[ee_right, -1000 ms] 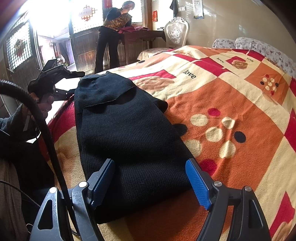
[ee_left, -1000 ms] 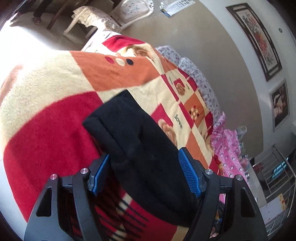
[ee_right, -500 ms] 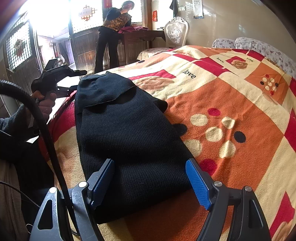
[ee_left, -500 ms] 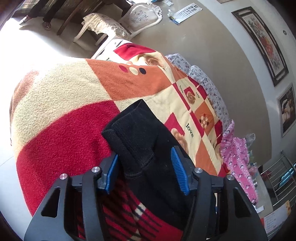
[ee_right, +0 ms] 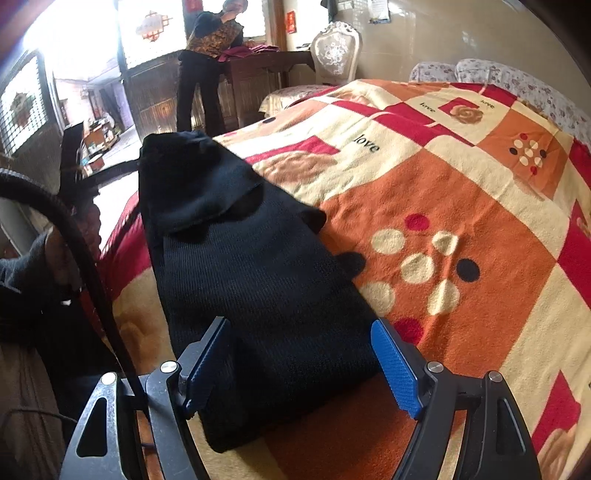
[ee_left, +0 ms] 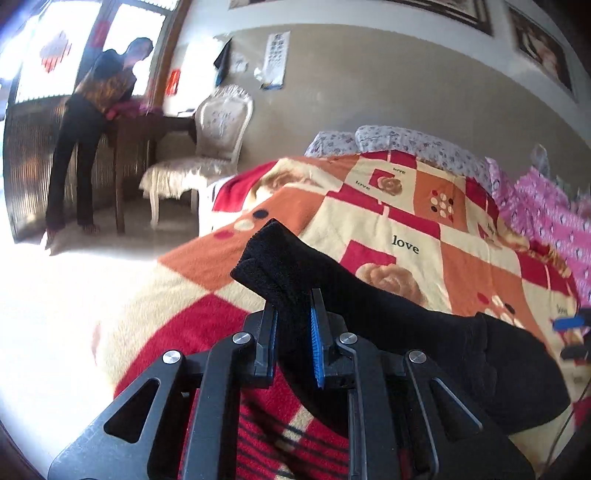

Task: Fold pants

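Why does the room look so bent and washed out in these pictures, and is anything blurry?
Left wrist view: the fisheye lens bows the wall; sunlight bleaches the floor to white; the woman at the window and the frame's right edge are smeared. Right wrist view: sharper on the black knitted pants and the checked fleece blanket, though the windows glare white and the corners go dark.

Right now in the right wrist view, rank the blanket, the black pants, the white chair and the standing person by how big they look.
1. blanket, fills most of the view
2. black pants, close to the camera, so enlarged
3. standing person
4. white chair

The last two are far off; their true sizes are unsure.
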The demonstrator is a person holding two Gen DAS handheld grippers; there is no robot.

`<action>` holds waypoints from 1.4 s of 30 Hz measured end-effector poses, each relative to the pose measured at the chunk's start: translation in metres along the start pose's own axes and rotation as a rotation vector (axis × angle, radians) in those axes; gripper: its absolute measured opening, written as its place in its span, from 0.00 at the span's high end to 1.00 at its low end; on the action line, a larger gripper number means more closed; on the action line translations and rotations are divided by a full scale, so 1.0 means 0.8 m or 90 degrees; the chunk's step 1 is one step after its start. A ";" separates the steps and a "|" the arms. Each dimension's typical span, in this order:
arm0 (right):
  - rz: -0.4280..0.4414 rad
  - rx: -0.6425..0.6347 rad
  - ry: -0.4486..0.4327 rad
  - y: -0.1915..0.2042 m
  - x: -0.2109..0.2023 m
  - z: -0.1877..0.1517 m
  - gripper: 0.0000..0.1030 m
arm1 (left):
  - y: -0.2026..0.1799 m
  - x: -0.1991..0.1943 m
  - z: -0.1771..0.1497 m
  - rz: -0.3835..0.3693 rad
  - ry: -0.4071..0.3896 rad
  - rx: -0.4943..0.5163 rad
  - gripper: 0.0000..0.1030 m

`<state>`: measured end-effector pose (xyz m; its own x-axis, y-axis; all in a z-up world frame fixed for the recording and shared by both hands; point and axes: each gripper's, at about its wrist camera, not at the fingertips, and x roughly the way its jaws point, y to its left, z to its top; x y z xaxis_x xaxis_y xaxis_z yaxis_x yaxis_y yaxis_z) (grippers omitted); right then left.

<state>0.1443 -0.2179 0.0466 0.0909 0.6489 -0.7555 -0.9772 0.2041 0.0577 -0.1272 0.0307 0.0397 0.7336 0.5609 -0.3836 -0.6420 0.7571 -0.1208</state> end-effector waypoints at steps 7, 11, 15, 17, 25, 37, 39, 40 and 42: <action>0.151 0.298 -0.106 -0.017 -0.027 0.079 0.26 | -0.085 -0.025 -0.024 -0.039 -0.092 0.255 0.87; 0.371 0.412 -0.114 -0.003 0.016 0.120 0.26 | -0.123 -0.044 -0.050 -0.075 -0.136 0.389 0.87; 0.425 0.411 -0.107 0.020 0.043 0.144 0.26 | -0.152 -0.064 -0.078 -0.093 -0.189 0.493 0.87; 0.419 0.413 -0.097 0.023 0.053 0.144 0.26 | -0.157 -0.077 -0.092 -0.103 -0.215 0.536 0.87; 0.289 0.444 -0.047 0.000 0.105 0.136 0.26 | -0.132 -0.084 -0.076 -0.086 -0.188 0.486 0.87; 0.338 0.400 -0.033 0.020 0.161 0.172 0.83 | -0.092 -0.052 -0.054 -0.086 -0.118 0.466 0.35; 0.338 0.395 -0.042 0.022 0.158 0.175 0.86 | -0.100 -0.044 -0.061 -0.095 -0.105 0.517 0.35; 0.337 0.397 -0.047 0.023 0.157 0.178 0.87 | -0.105 -0.039 -0.065 -0.087 -0.102 0.538 0.35; 0.351 0.401 -0.056 0.025 0.153 0.183 0.89 | -0.114 -0.027 -0.071 -0.046 -0.107 0.561 0.35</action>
<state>0.1643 -0.0270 0.0508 -0.3281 0.8248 -0.4605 -0.5990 0.1953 0.7766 -0.0969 -0.0696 0.0072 0.8325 0.4918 -0.2550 -0.2405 0.7356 0.6333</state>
